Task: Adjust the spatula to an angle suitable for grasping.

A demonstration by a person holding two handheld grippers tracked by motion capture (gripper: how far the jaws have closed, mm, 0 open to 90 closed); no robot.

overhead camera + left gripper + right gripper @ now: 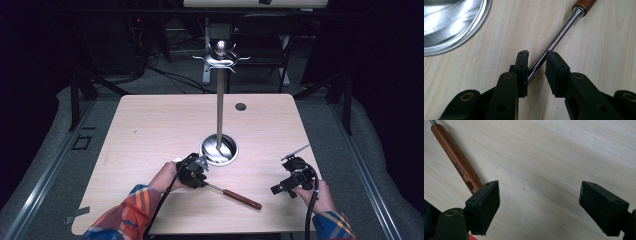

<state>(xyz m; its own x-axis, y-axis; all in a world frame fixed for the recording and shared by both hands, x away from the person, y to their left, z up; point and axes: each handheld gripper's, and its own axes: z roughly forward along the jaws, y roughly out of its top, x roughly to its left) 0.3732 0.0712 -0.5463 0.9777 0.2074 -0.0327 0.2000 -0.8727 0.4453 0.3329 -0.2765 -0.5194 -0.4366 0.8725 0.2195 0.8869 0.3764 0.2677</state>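
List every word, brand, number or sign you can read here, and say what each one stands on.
"SUPOR": printed along the wooden handle of the utensil, near its hanging hole, as the right gripper view shows it.
Nothing else legible: the metal stand, its base dish and the table carry no readable marks.

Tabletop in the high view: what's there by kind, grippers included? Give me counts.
Black two-jaw grippers: 2, left and right
Steel utensil with a brown wooden handle: 1
Shiny metal stand, round base and upright pole with hooks on top: 1
Total: 4
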